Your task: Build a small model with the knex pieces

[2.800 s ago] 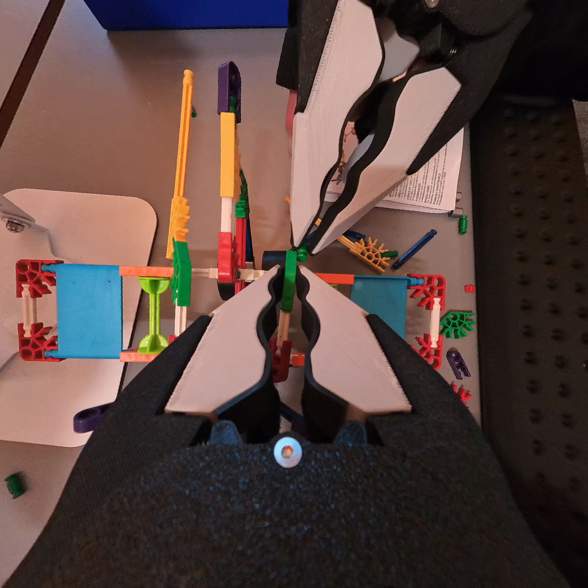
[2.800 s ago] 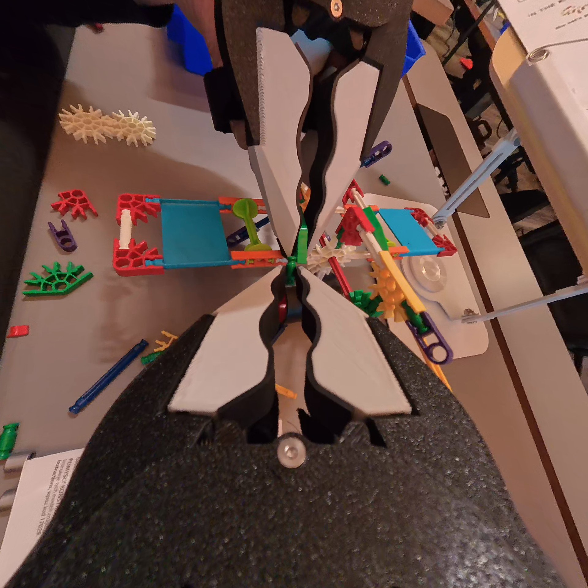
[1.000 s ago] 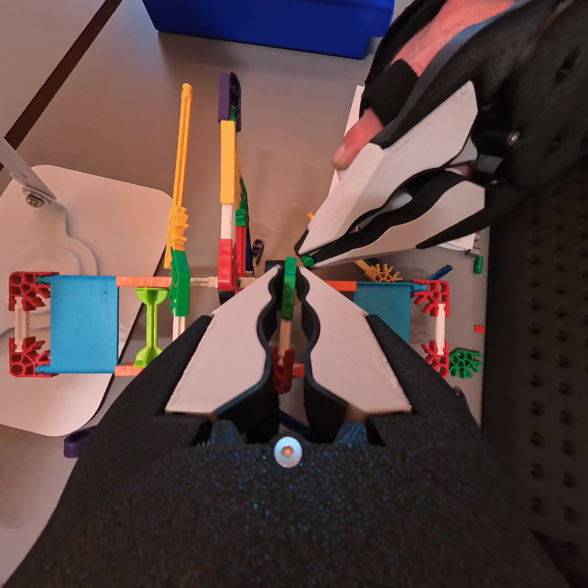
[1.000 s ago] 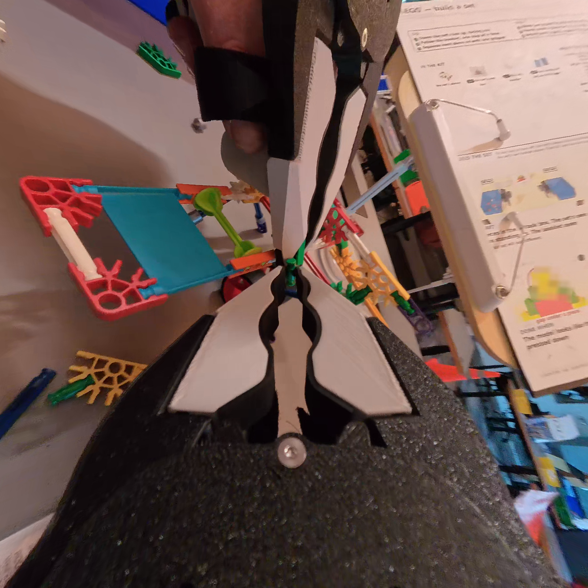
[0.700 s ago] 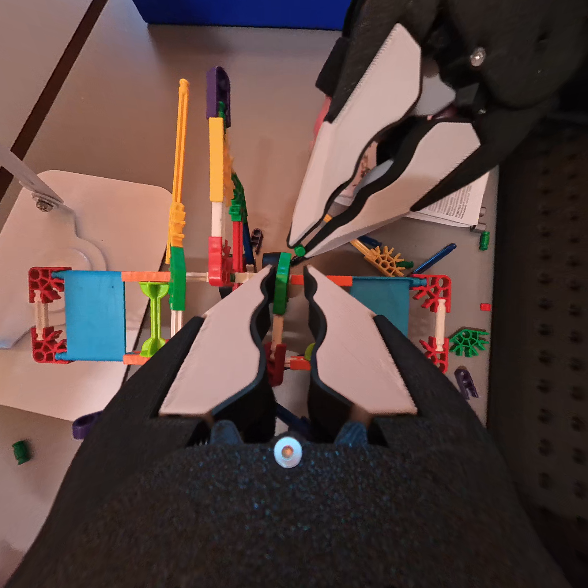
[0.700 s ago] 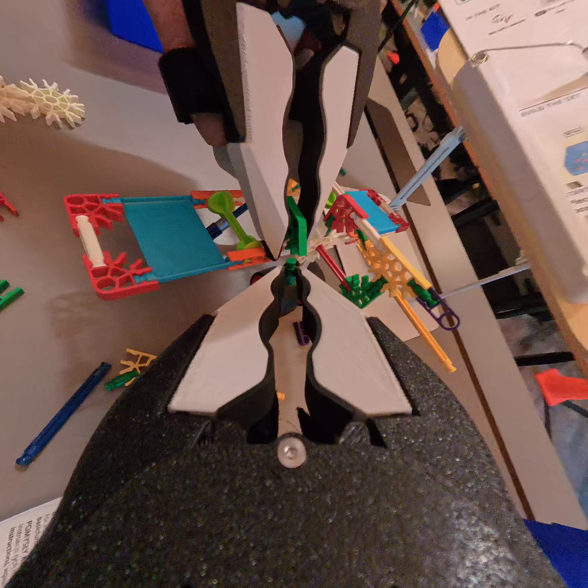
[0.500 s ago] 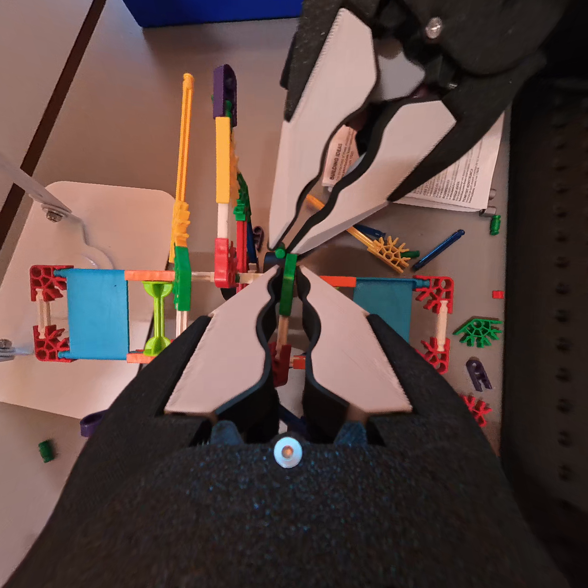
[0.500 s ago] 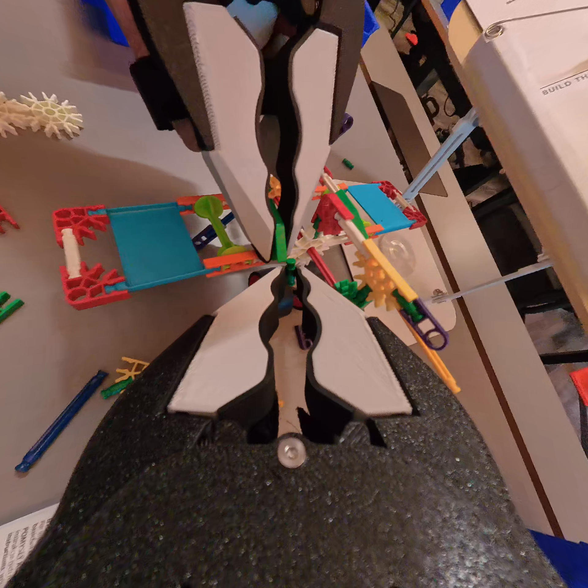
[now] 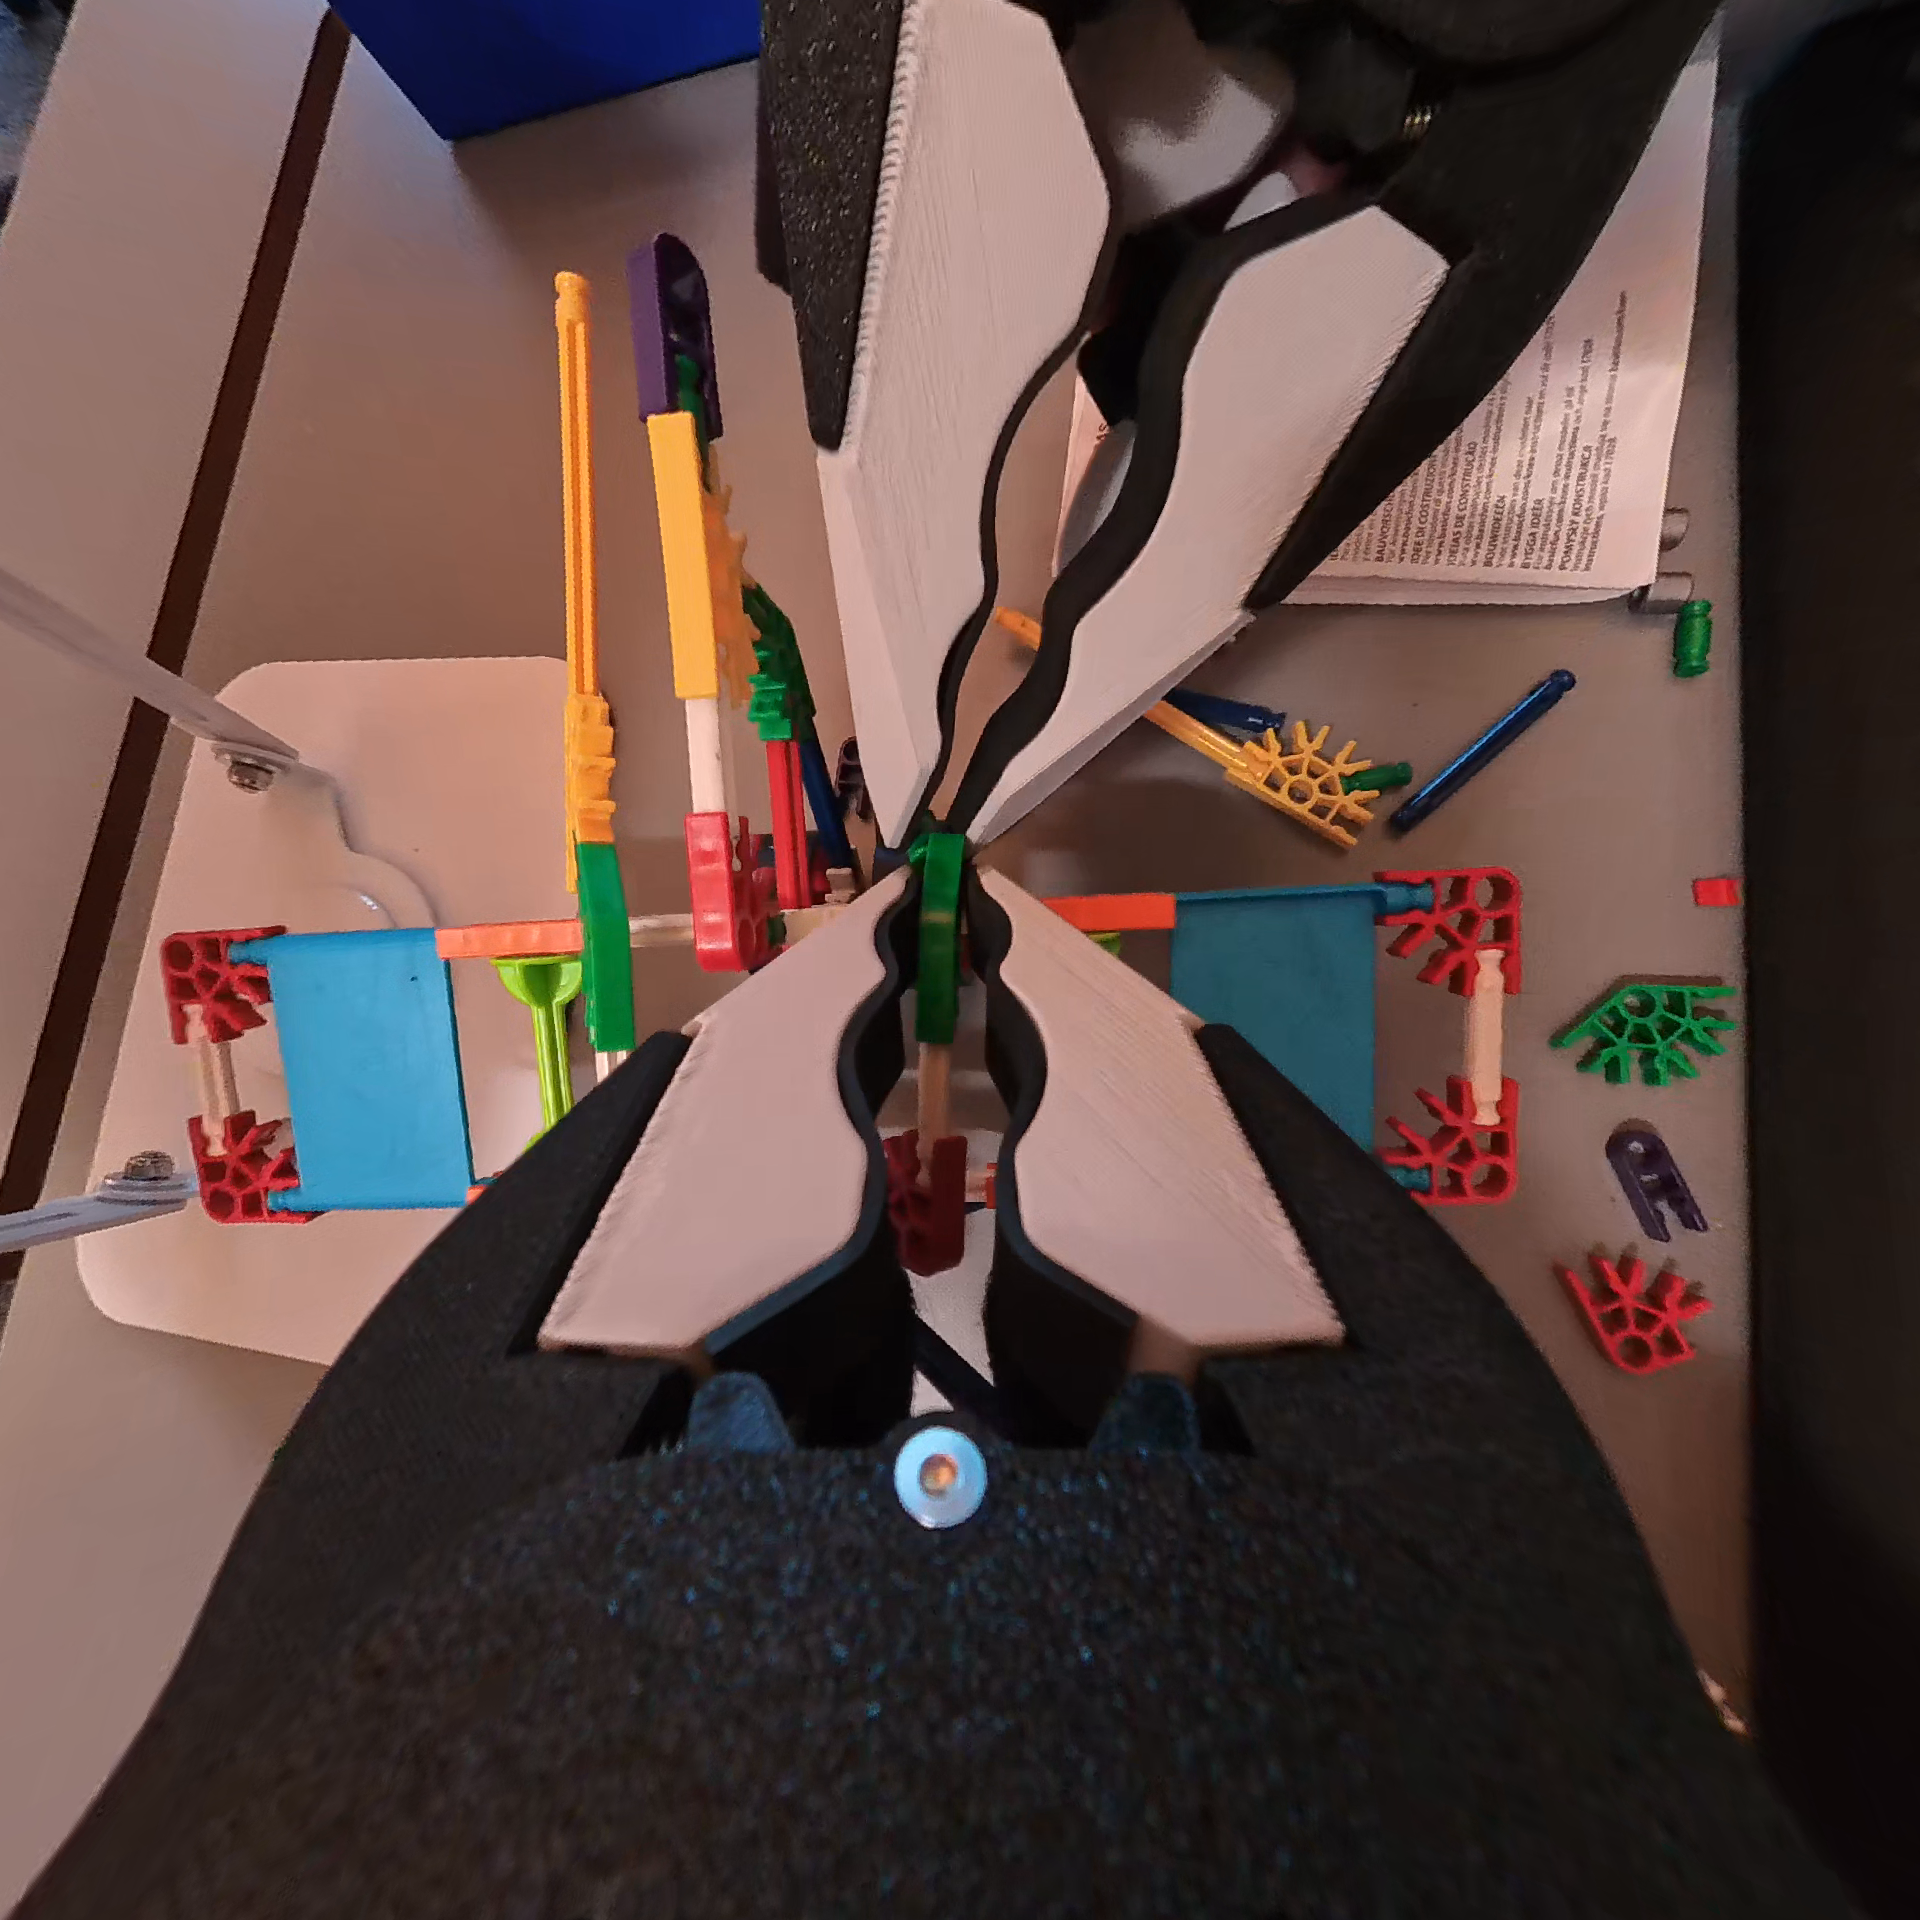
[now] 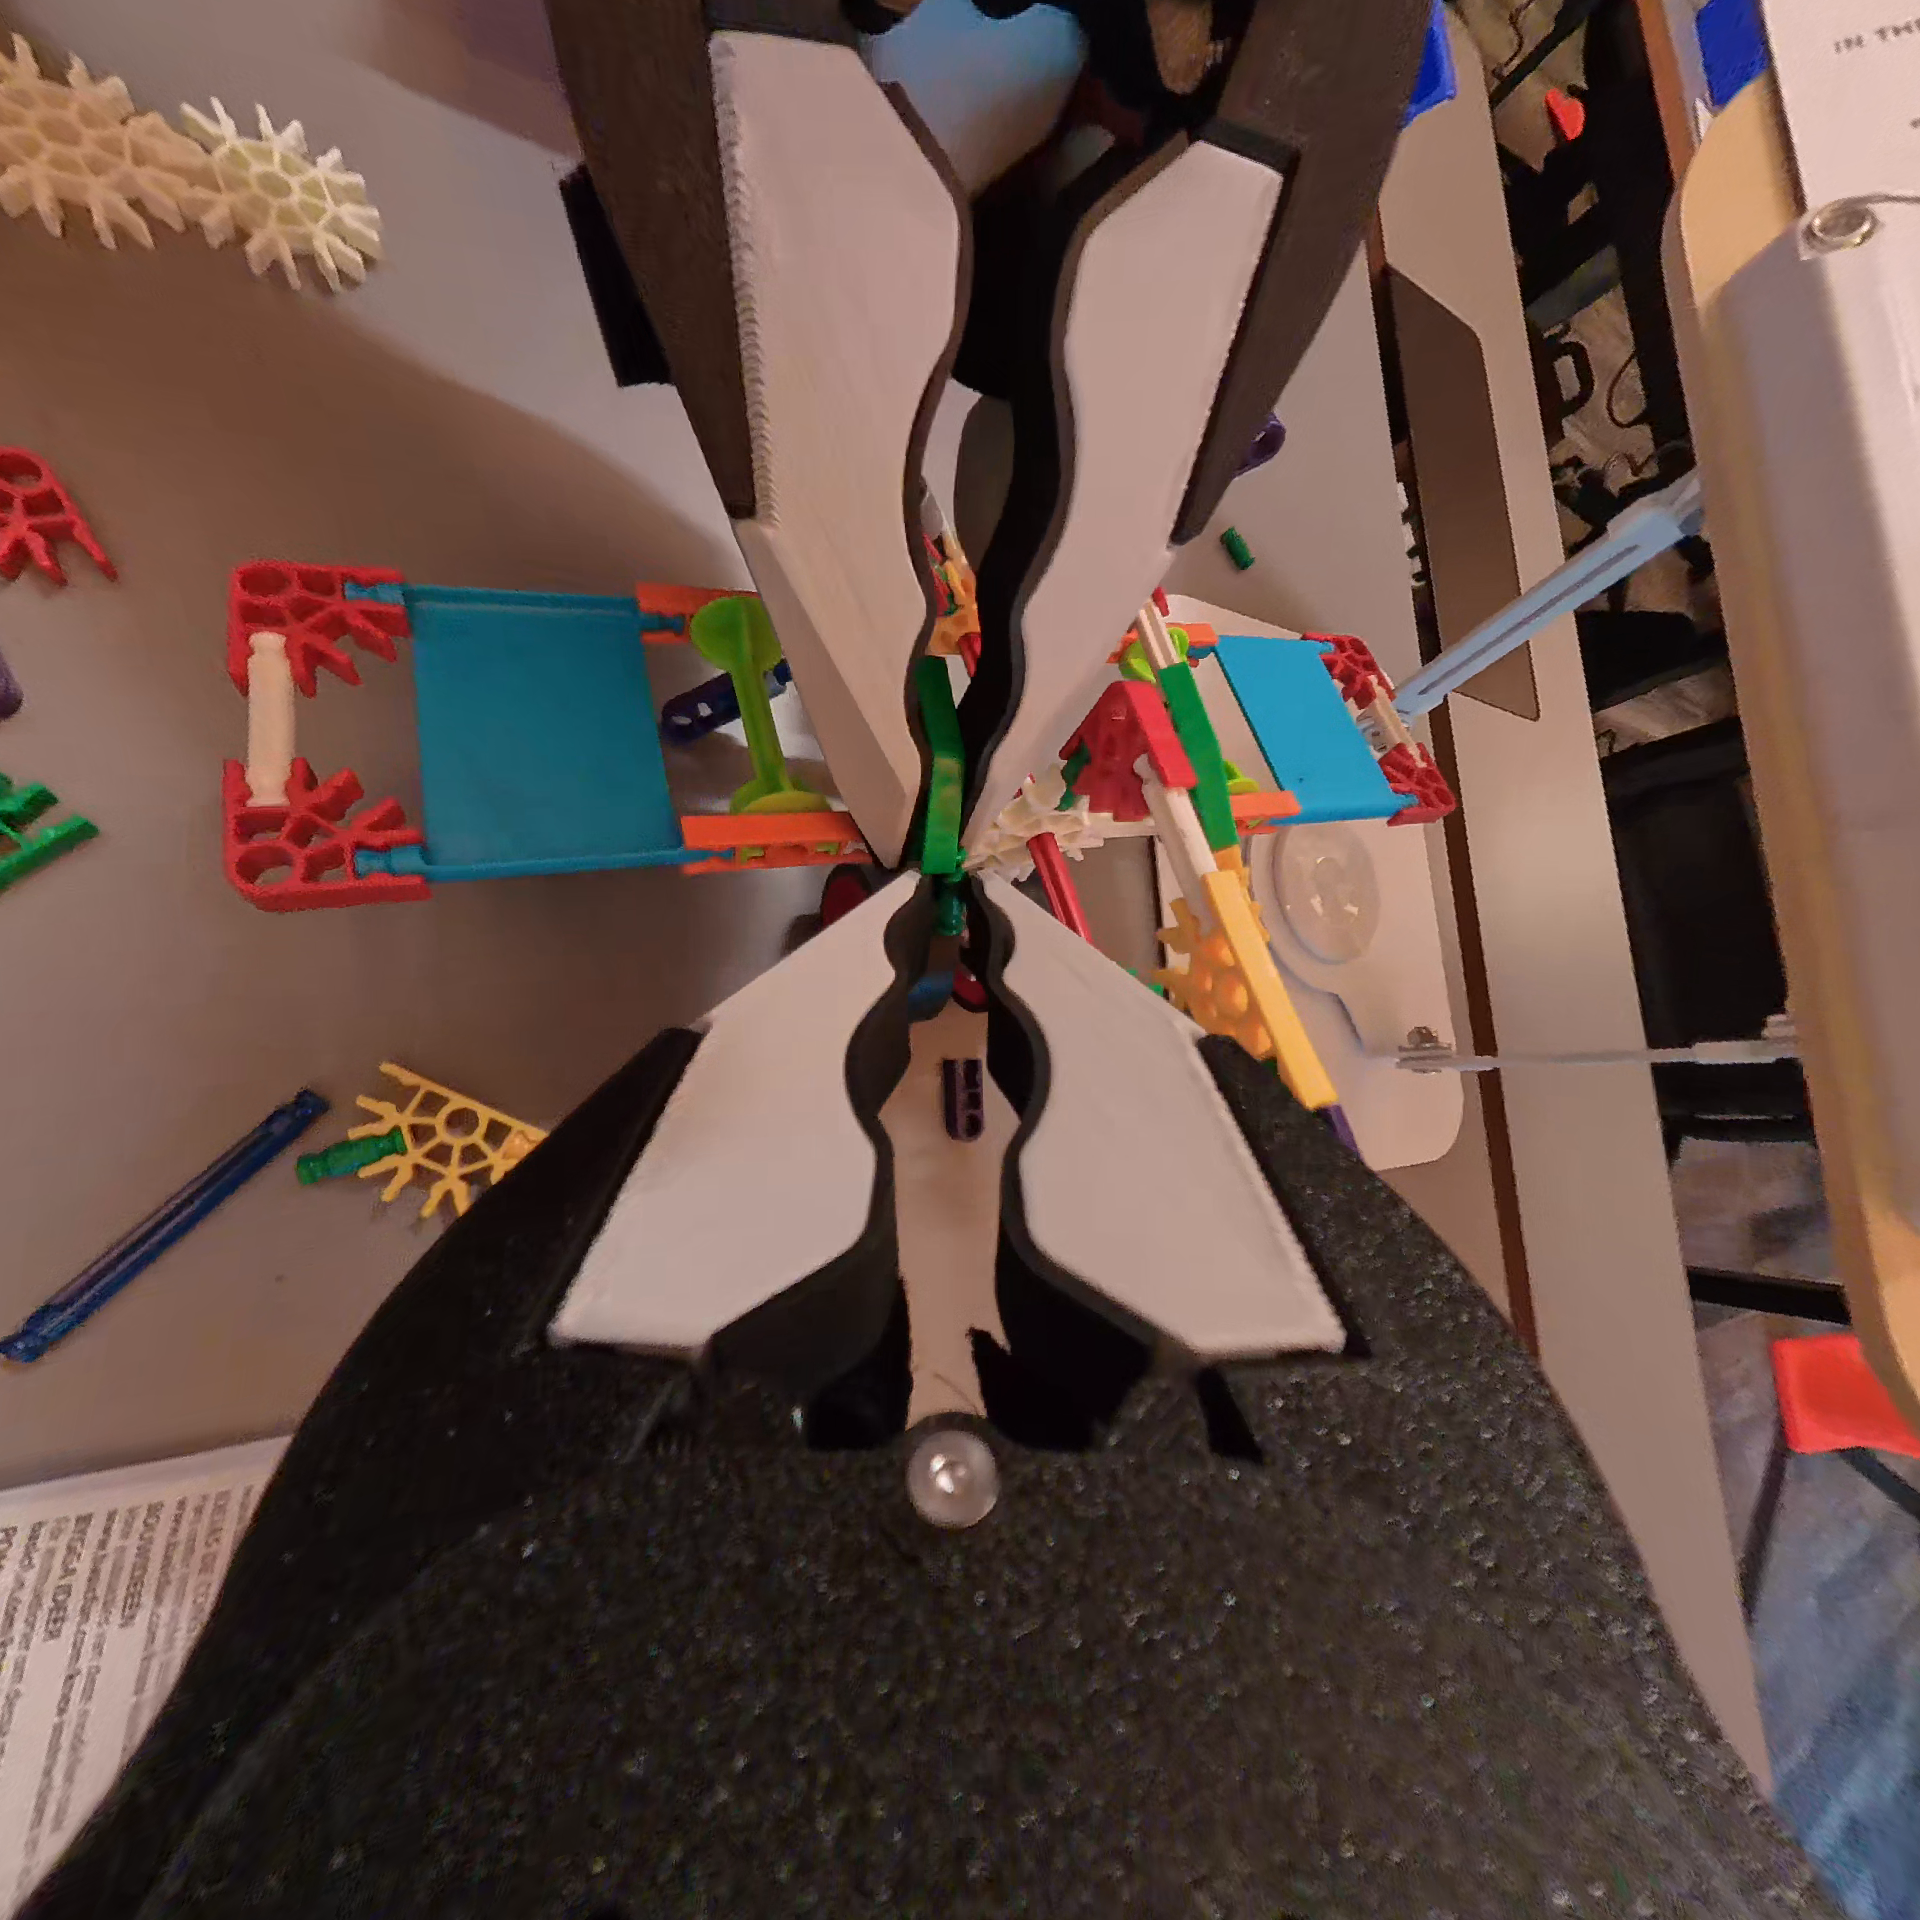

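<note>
My left gripper [image 9: 940,883] is shut on a flat green connector [image 9: 938,940] at the top middle of a colourful rod-and-connector model with blue panels [image 9: 364,1070] and red corner connectors [image 9: 1455,925]. My right gripper [image 10: 943,883] is shut on a short green rod [image 10: 945,899]. The rod's end meets the top edge of the green connector [image 10: 940,769]. The two grippers face each other tip to tip: the right gripper [image 9: 935,831] comes in from above in the left wrist view, and the left gripper [image 10: 935,847] from above in the right wrist view.
The model partly rests on a white stand base [image 9: 312,790]. Loose pieces lie to the right: a yellow connector [image 9: 1304,779], a dark blue rod [image 9: 1475,753], a green connector [image 9: 1642,1029] and a red connector [image 9: 1636,1314]. A paper leaflet [image 9: 1507,468], a blue bin [image 9: 582,52] and cream connectors [image 10: 187,177] lie farther back. My left and right fingertips are right by each other.
The right gripper swung from the side to point straight at the left gripper, bringing the green rod onto the connector's tip. The left gripper loosened briefly, then closed on the connector again.
</note>
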A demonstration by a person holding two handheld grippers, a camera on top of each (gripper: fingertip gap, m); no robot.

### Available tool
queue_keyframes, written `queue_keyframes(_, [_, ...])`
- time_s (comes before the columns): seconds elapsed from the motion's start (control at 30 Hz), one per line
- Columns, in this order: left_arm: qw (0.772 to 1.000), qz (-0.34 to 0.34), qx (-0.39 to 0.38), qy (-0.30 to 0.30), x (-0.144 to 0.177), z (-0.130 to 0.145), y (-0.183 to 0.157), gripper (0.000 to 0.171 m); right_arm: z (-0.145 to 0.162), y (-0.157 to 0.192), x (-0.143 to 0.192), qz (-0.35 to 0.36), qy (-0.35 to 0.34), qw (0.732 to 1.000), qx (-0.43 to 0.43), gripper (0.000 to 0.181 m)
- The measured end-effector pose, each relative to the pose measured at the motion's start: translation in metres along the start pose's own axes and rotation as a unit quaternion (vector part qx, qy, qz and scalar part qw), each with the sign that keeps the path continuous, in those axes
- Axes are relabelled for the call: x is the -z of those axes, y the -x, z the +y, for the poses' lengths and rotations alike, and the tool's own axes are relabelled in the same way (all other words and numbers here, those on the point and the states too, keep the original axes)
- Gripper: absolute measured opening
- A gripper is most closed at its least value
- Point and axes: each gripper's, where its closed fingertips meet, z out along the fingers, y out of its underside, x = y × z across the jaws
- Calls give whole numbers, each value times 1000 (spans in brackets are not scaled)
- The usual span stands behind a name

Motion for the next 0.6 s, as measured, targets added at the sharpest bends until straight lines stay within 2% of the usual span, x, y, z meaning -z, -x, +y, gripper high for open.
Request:
queue_keyframes(0.27, [1000, -4, -14, -1, -1, 0, 0, 7, 2, -1, 1, -3, 34, 998, 60, 6])
queue_keyframes(0.6, [1000, 7, -19, -10, 0, -1, -2, 7, 0, -3, 3, -23, 19, 999, 43, 5])
